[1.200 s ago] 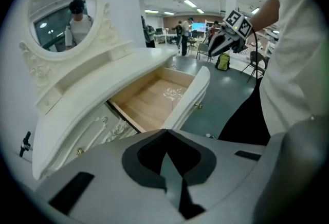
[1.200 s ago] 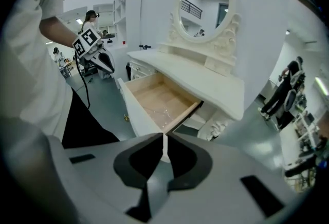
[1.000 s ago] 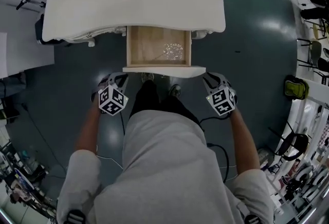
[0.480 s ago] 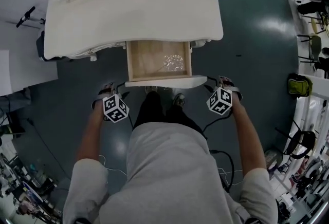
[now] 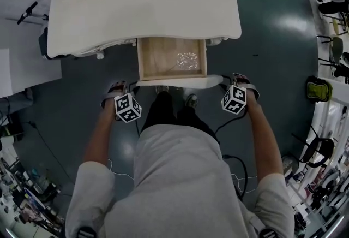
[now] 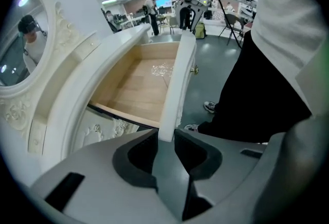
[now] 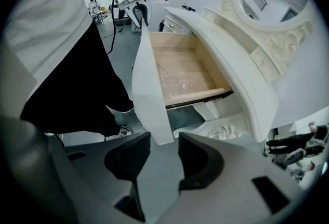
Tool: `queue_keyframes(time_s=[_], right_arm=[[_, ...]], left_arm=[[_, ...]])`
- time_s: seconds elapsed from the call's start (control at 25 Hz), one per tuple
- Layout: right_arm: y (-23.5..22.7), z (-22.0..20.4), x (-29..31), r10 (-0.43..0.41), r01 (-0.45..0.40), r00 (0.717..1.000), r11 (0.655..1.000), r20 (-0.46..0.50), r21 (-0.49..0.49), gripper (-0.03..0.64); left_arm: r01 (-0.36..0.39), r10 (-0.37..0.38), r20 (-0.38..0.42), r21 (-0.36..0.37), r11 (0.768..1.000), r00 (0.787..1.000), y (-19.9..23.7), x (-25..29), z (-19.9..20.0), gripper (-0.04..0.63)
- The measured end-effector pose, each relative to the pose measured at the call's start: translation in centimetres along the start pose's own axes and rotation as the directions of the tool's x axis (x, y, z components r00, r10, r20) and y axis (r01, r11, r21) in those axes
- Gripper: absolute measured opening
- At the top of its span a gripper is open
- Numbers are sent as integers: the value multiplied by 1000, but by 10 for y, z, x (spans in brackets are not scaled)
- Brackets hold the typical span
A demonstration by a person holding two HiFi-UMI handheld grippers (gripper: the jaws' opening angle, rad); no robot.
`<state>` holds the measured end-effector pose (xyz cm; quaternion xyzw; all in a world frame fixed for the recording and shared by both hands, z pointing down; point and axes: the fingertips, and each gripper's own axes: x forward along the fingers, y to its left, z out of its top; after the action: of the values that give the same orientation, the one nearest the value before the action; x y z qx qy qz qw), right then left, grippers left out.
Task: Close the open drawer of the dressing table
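The white dressing table (image 5: 142,2) has its drawer (image 5: 163,54) pulled out, showing a wooden inside. The white drawer front (image 5: 180,82) runs across just ahead of my legs. My left gripper (image 5: 122,91) points steeply down at the front's left end. In the left gripper view its jaws (image 6: 165,135) are closing, and the panel's end (image 6: 172,94) fills the gap between the pads. My right gripper (image 5: 239,85) is at the right end. Its jaws (image 7: 164,138) stand wide, with the panel's end (image 7: 149,94) between them and a gap on one side.
A crumpled clear wrapper (image 5: 187,59) lies in the drawer. The person's legs and shoes (image 5: 191,100) stand close under the drawer front. Cables trail on the dark floor (image 5: 272,40). Chairs and a green bag (image 5: 315,91) line the right side. An oval mirror (image 6: 20,48) tops the table.
Both grippers have moved up to the drawer front's two ends, rolled and sunk a little. Their jaws now straddle the panel instead of hanging below it.
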<state>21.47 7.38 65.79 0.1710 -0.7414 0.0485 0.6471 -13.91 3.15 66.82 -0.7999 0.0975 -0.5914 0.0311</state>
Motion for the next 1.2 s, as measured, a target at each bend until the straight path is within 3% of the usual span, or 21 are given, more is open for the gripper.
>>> queue_keyframes(time_s=[0.12,0.4,0.8,0.84,0.92,1.04,1.2], right_arm=[[0,0,4,6,-6,1000,1000,2,-13,178],[9,1,3,19,-21,999,997,-32,-68,146],[8,1,6,32,-39,998,992,-54,-124,129],[7,1,7,33,-40,998,992,-59,-122,136],[7,-2,11,47,-56,996,991,-74,-119,217],[13,-5,16,73,-89,992,983,-100,-160,166],[16,-4,16,64,-83,993,979,-103,-189,156]], left_arm=[[-4,4,-2,-14,1000,1000,0,3,-1,103],[2,0,-26,83,997,1000,-2,10,0,103],[42,-35,-59,117,992,998,-3,9,-1,95],[47,-40,-61,119,992,997,-4,8,-1,95],[59,-52,-64,116,991,997,-6,6,0,95],[59,-53,-62,110,992,997,-9,6,2,94],[46,-42,-51,79,996,998,-10,5,-1,95]])
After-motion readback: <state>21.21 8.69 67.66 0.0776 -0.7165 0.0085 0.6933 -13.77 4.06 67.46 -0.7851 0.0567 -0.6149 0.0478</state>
